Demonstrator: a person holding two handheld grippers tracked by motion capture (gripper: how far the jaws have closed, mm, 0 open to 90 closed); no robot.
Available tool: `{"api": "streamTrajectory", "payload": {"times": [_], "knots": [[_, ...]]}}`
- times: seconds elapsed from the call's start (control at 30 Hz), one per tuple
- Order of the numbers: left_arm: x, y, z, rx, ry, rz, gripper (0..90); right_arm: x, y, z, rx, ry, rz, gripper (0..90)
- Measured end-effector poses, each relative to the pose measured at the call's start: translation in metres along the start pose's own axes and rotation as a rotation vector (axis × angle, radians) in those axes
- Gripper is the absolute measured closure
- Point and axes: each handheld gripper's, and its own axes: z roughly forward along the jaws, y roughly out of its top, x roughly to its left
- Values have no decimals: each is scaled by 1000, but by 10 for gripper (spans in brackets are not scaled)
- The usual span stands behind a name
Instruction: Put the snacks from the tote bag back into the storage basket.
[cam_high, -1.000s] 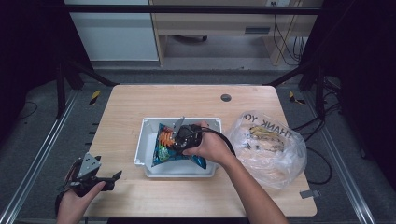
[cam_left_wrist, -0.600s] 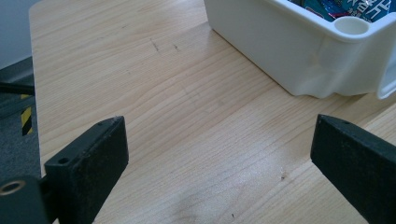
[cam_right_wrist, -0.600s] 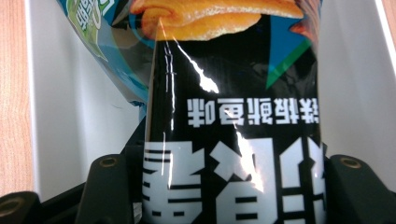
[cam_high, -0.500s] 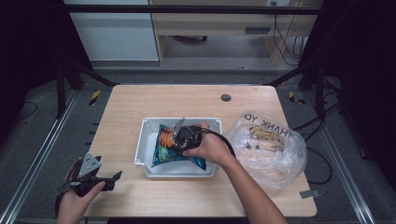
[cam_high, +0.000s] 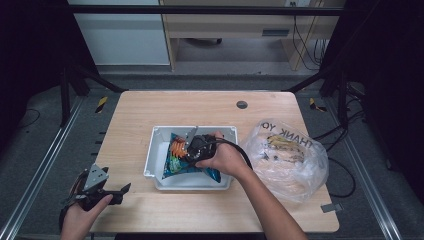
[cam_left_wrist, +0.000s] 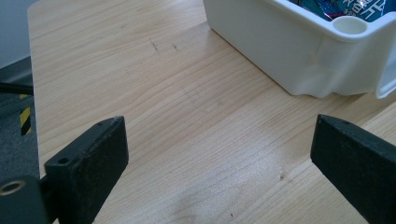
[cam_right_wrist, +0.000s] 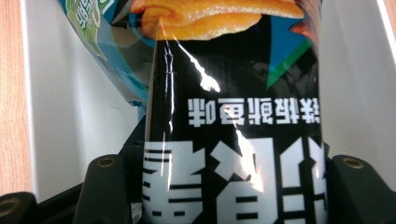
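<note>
Snack bag (cam_right_wrist: 233, 154) sits between the jaws of the right gripper (cam_high: 192, 145), which are drawn narrow around it and have just been easing apart a little while the black foil is between them still; the bag lies inside the white bin (cam_high: 159, 170), on top of a blue packet (cam_high: 172, 162) at the bin's floor. Judging by this, the step is setting the bag down in the bin, and doing it well means letting the bag rest fully on the packet before the jaws spread, then lifting straight up from the bin so the crinkly foil does not cling to a pad and ride out. Keeping the gripper clear of the bin's walls should prevent the tub from sliding. To the right of the bin, a clear plastic bag (cam_high: 287, 160) holds more goods. The left gripper (cam_high: 100, 187) hovers off the bin's near-left corner over the wooden table (cam_left_wrist: 177, 116), jaws wide and empty.
</note>
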Motion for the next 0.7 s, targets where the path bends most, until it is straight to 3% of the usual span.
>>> {"api": "streamTrajectory", "payload": {"times": [0.7], "knots": [[1, 0, 0, 1, -1, 0, 37, 1, 2, 0, -29, -32, 36, 345]]}}
